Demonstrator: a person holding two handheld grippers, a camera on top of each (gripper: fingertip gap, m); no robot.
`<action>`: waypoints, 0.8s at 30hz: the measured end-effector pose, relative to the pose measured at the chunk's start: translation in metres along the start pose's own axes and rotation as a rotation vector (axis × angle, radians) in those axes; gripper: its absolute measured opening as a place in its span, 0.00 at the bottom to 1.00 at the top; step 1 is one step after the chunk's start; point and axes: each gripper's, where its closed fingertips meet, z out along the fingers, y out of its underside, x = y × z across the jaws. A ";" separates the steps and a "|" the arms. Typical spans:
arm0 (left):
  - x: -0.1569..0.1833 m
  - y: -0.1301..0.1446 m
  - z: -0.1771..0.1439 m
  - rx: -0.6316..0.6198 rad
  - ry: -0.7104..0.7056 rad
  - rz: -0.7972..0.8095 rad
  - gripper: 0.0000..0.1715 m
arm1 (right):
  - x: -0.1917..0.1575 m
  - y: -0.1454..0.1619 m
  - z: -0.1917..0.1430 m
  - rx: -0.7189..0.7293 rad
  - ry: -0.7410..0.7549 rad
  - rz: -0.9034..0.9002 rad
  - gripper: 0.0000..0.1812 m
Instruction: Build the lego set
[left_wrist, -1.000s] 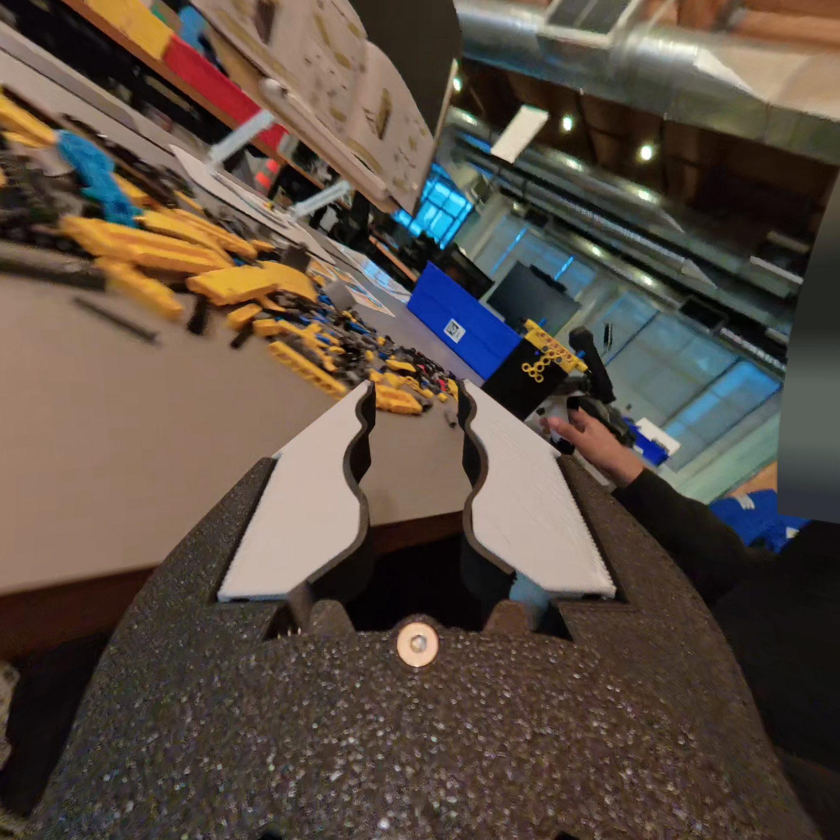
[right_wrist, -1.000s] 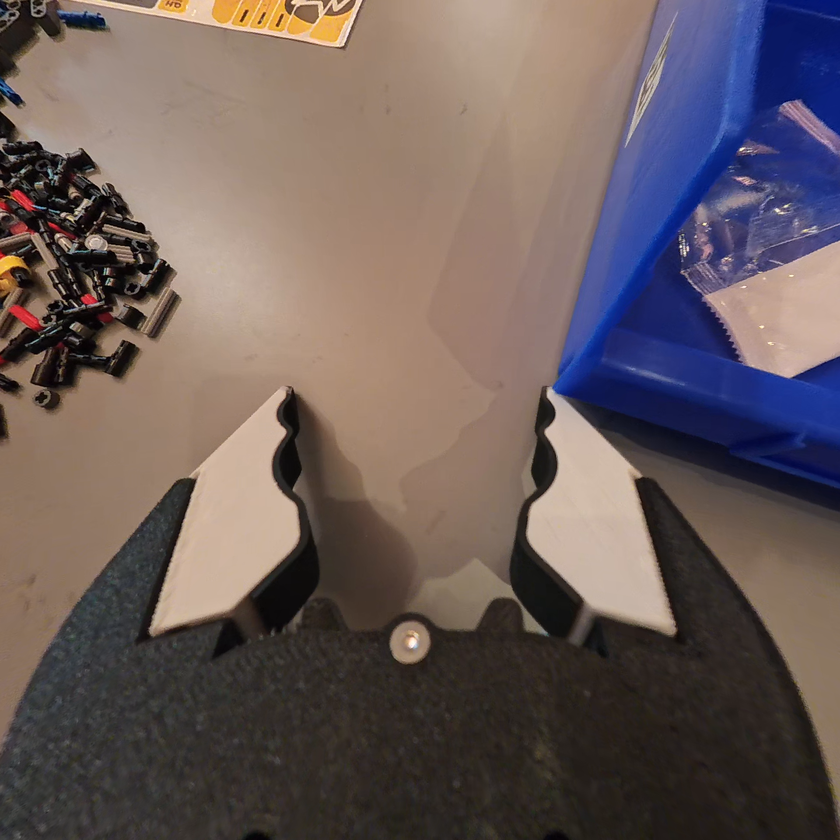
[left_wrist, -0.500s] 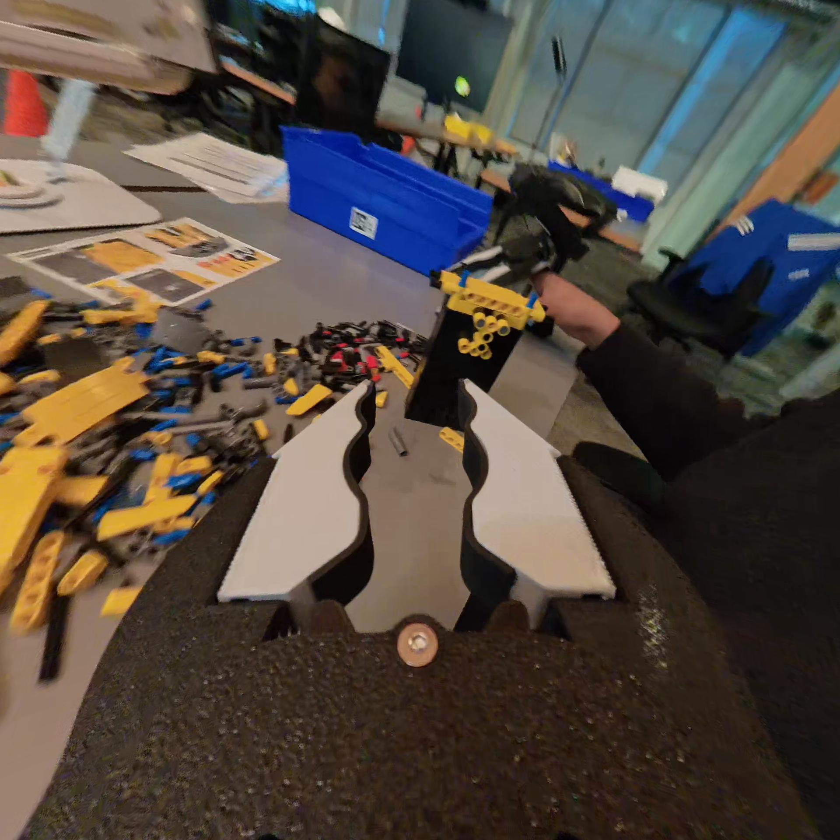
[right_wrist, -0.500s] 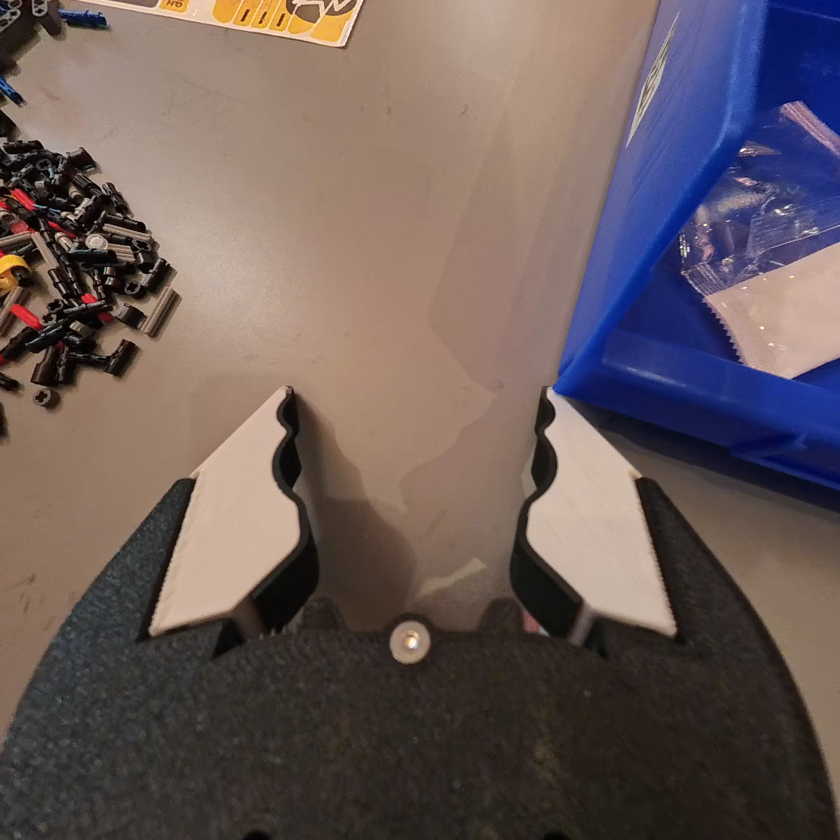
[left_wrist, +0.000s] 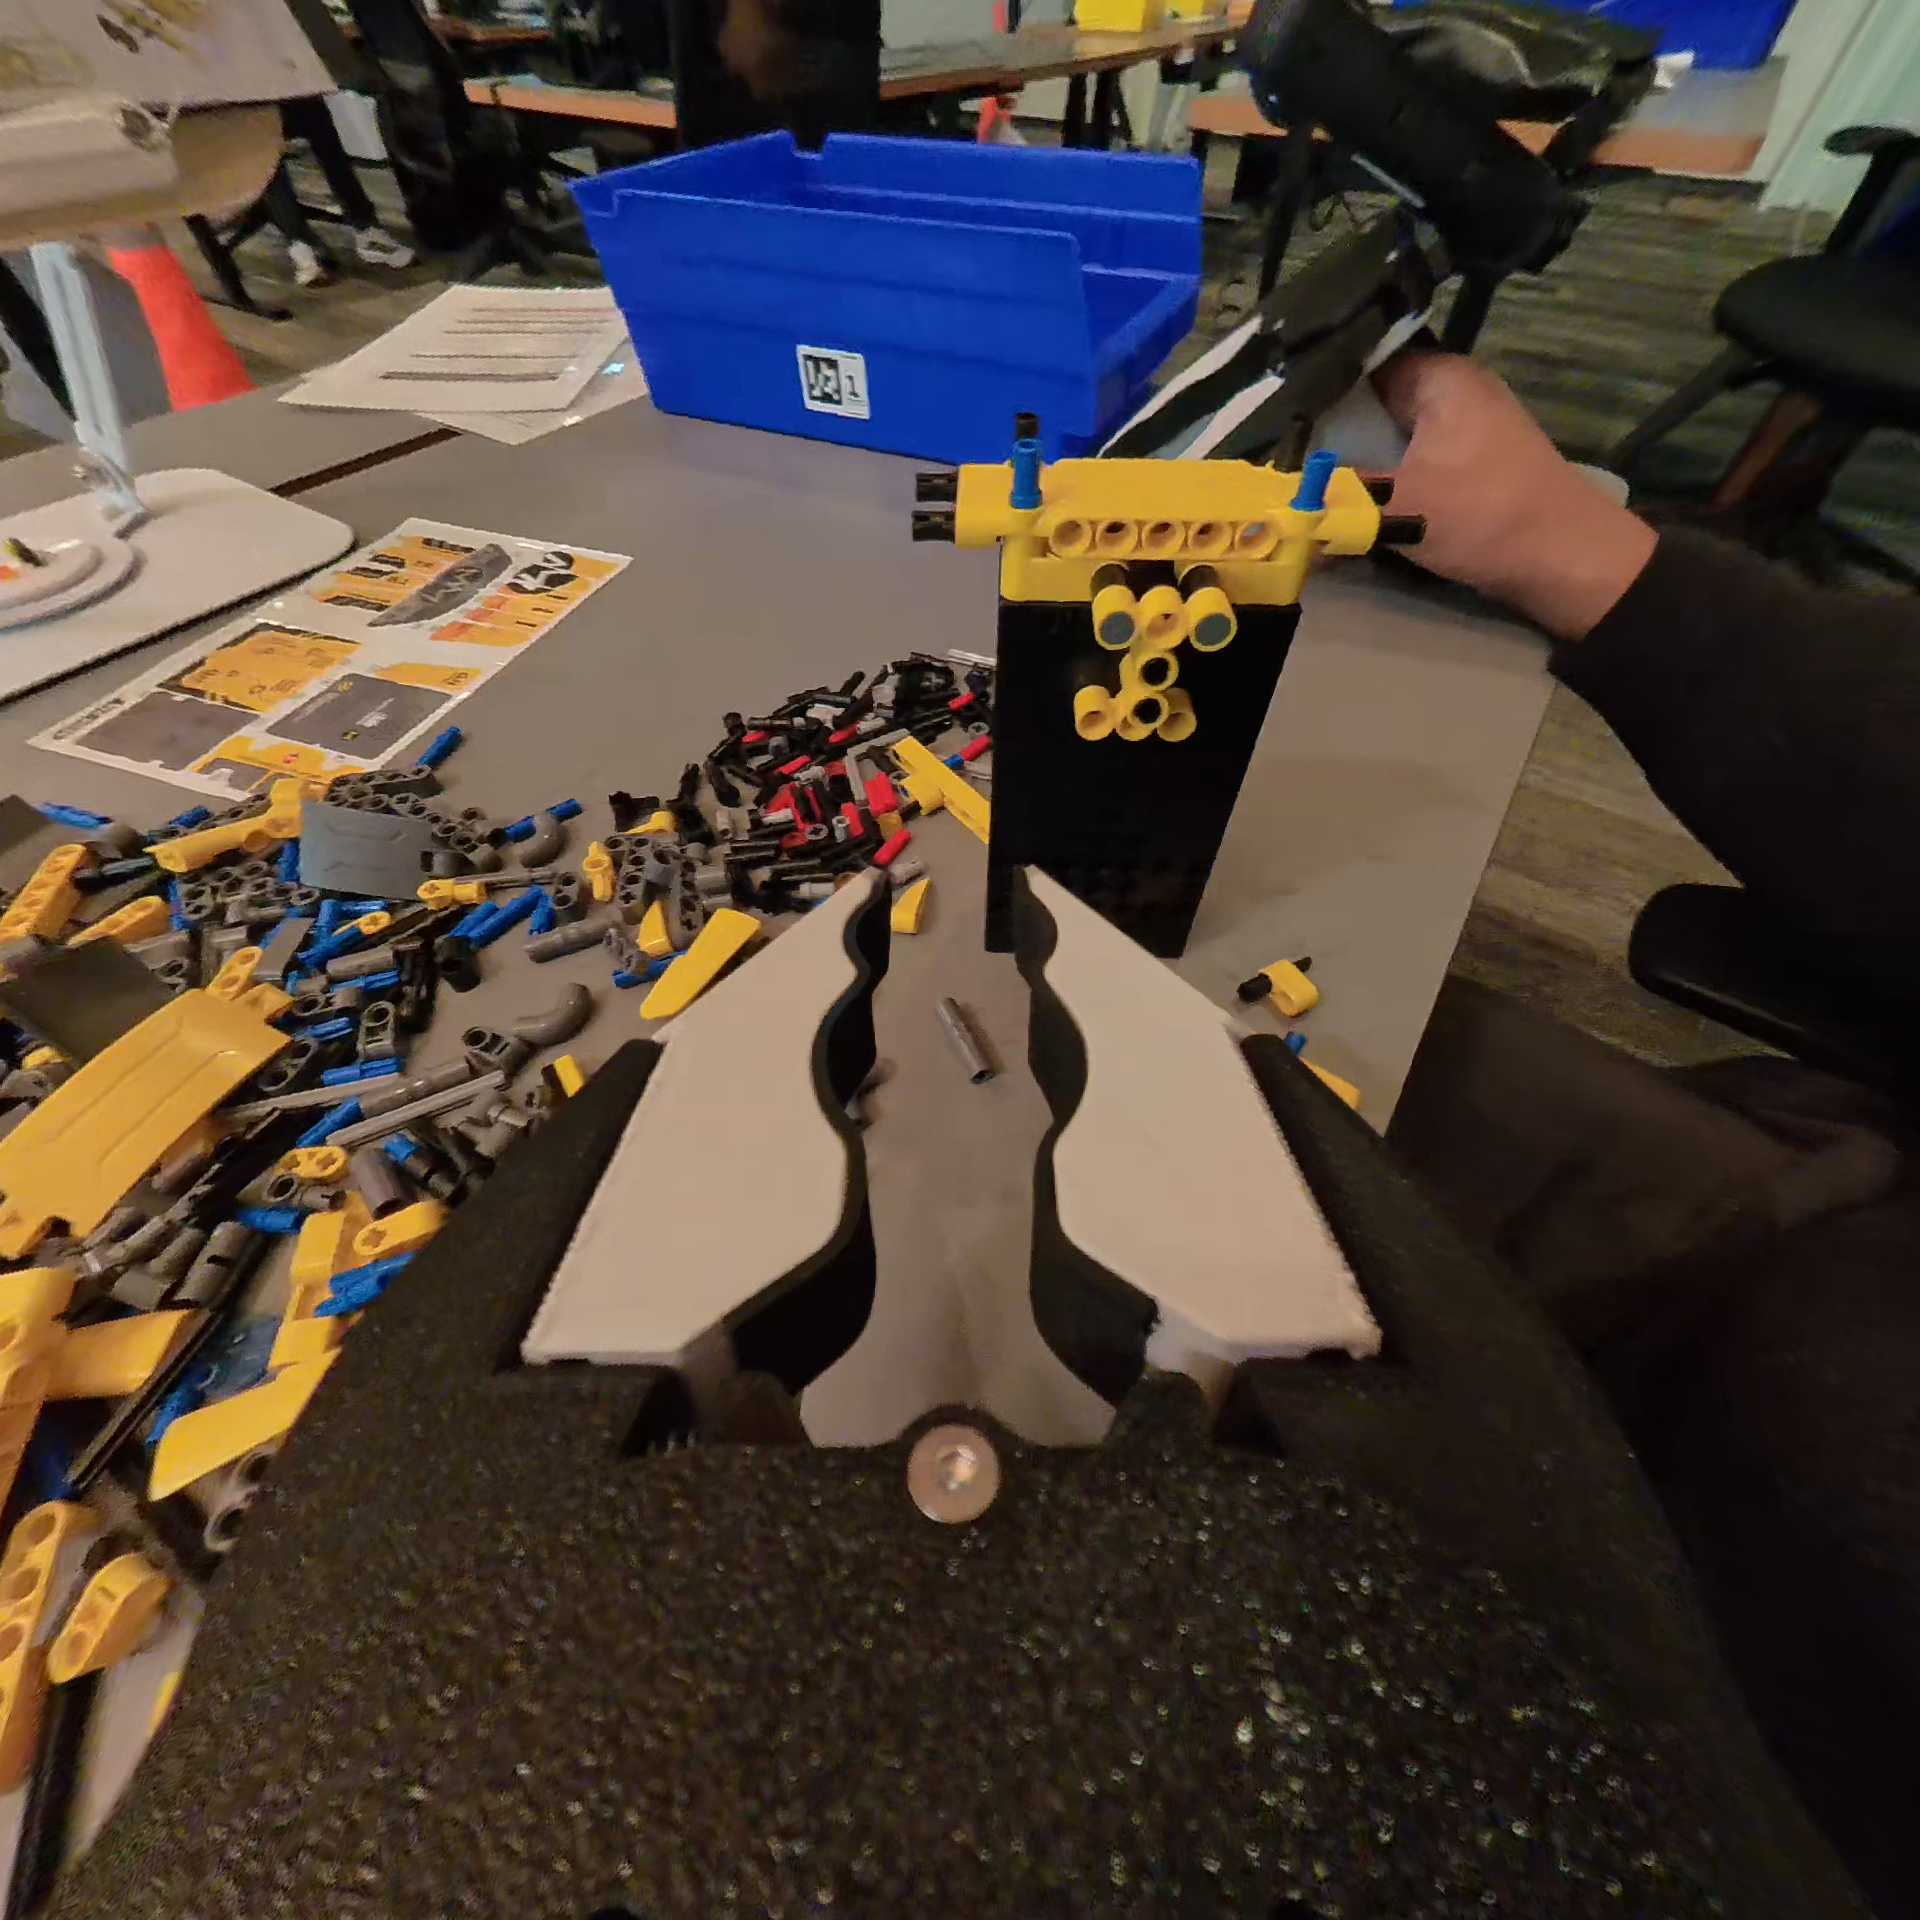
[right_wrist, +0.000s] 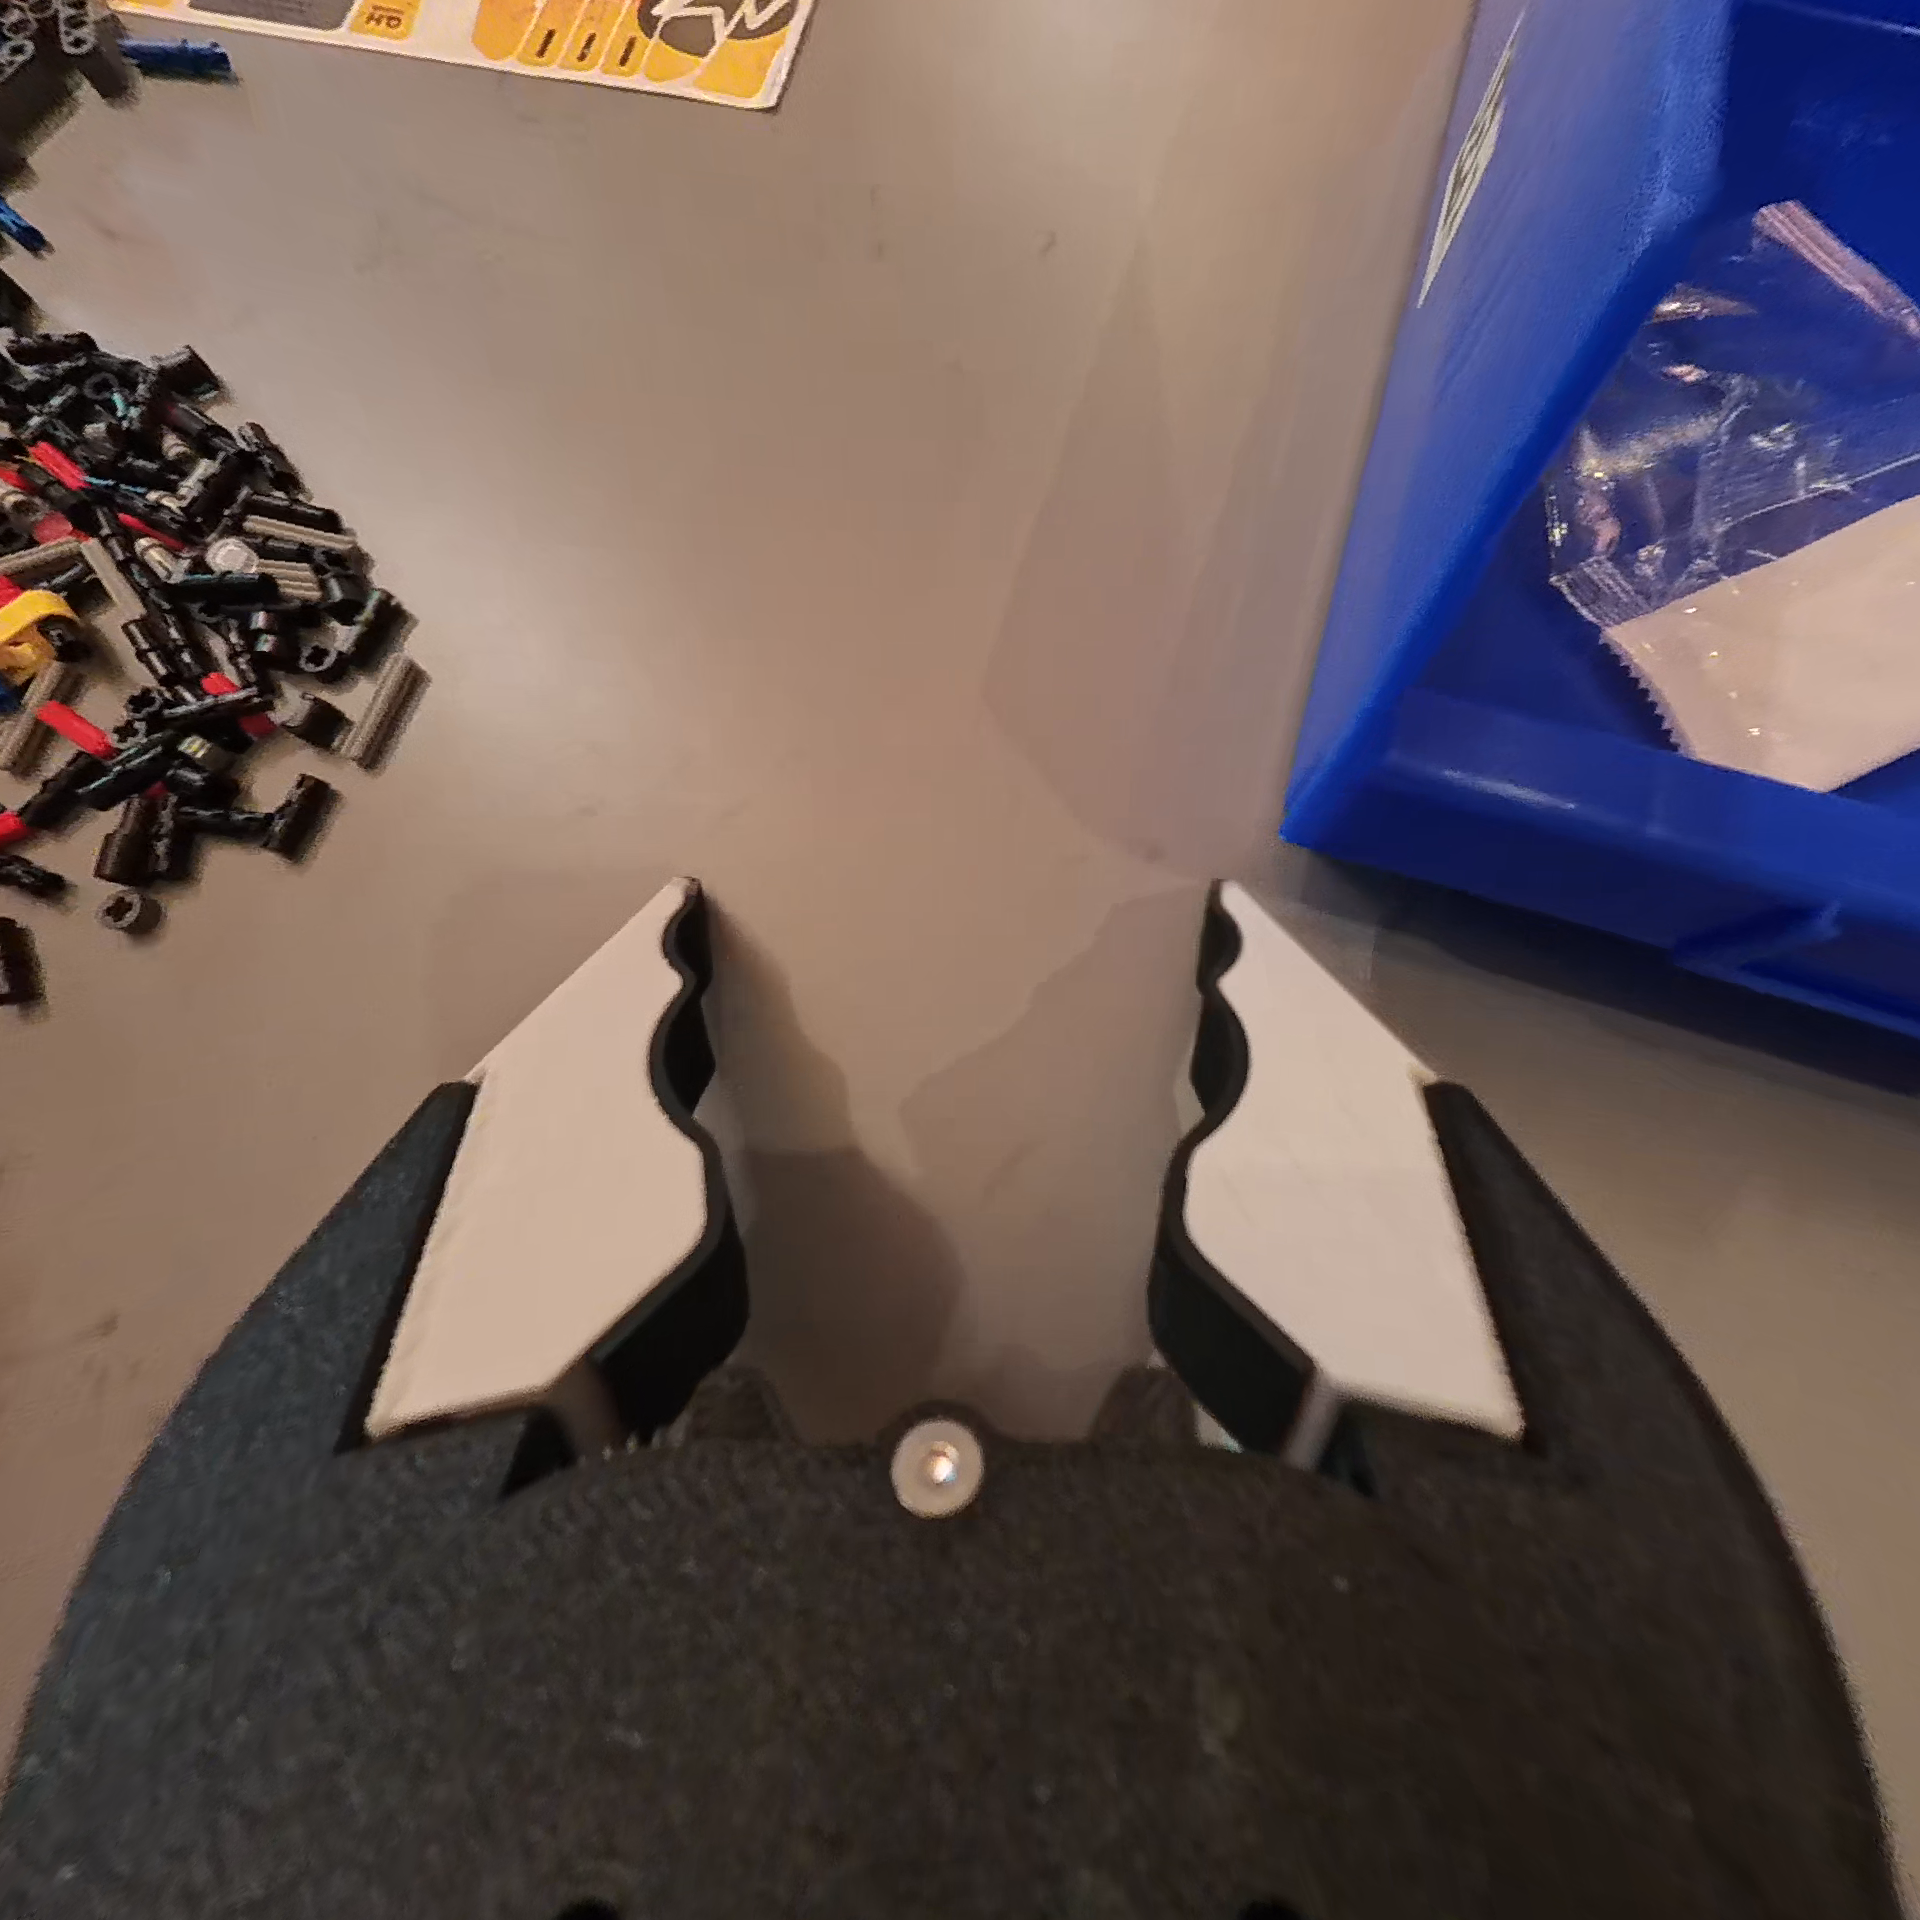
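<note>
Two hand-held grippers are mine, and both are empty. Far left on the tabletop (left_wrist: 727, 540) lies my heap of loose parts (left_wrist: 312, 987), yellow, blue, grey and black, spread flat so each piece shows, with a sticker sheet (left_wrist: 343, 655) beyond it. My left hand-held gripper (left_wrist: 951, 894) hangs low over the tabletop, jaws a narrow gap apart, gripping nothing; a small grey pin (left_wrist: 964, 1039) lies between its fingers, untouched. Just ahead stands a black tower (left_wrist: 1132, 790), upright, with a yellow beam (left_wrist: 1164, 514) on top. To the right, my right hand-held gripper (right_wrist: 951, 894) hovers over bare tabletop with jaws wide, beside the bin (right_wrist: 1455, 623), which holds plastic bags (right_wrist: 1766, 582).
</note>
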 end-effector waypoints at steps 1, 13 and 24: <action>0.001 0.000 0.001 -0.004 0.007 -0.003 0.13 | -0.002 0.000 -0.001 0.003 -0.003 -0.003 0.50; 0.002 -0.002 -0.001 0.013 0.095 -0.096 0.14 | -0.055 -0.016 -0.027 0.181 -0.006 -0.311 0.00; 0.054 0.031 -0.022 -0.091 0.206 -0.027 0.16 | -0.234 0.012 -0.092 0.283 -0.741 -0.123 0.02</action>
